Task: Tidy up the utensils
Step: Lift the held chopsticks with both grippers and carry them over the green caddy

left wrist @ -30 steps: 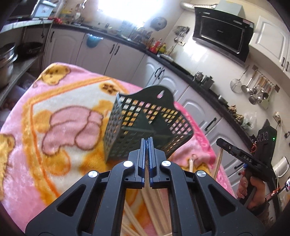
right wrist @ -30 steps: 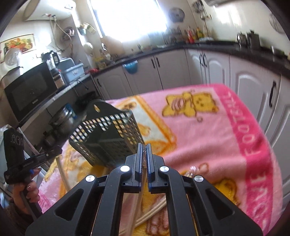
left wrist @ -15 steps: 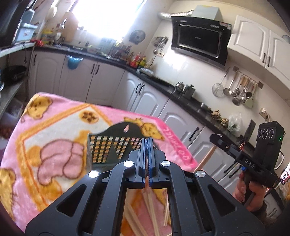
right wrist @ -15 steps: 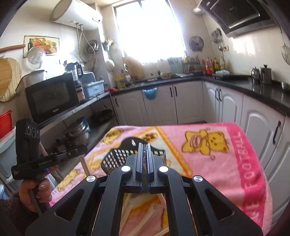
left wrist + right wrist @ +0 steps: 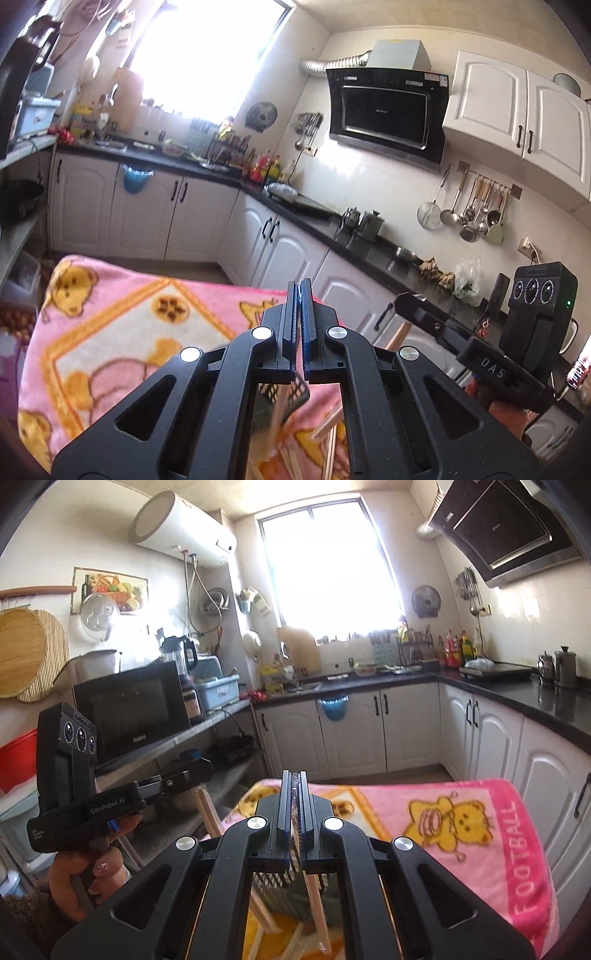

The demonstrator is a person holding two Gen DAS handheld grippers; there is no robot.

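A person in a sunlit kitchen holds two black handheld tools raised above a worktop draped in a pink fleece blanket printed with yellow bears (image 5: 461, 812). The left tool (image 5: 300, 295) has its two fingers pressed together on a pale wooden chopstick (image 5: 277, 417) that hangs down beneath them; seen from the right-hand camera, the same tool (image 5: 195, 766) grips the chopstick (image 5: 207, 810) near its upper end, with the stick slanting down toward the blanket. The right tool (image 5: 293, 786) is likewise closed, pinching a chopstick in a clear plastic sleeve (image 5: 316, 904) that runs down and slightly to the right below its fingers; from the left-hand camera that tool (image 5: 408, 301) shows a wooden stick end (image 5: 397, 334) beneath its tip. A dark green plastic lattice utensil basket (image 5: 280, 890) sits on the blanket directly under both tools, largely hidden behind their black frames, a corner of it (image 5: 295, 391) showing through the left tool's frame. More loose wooden chopsticks (image 5: 330, 432) lie scattered on the blanket just beside the basket. Behind, white cabinets with a black countertop (image 5: 517, 696) run round the room, a black range hood (image 5: 388, 110) hangs on the tiled wall, and a black microwave (image 5: 136, 712) stands on a shelf.
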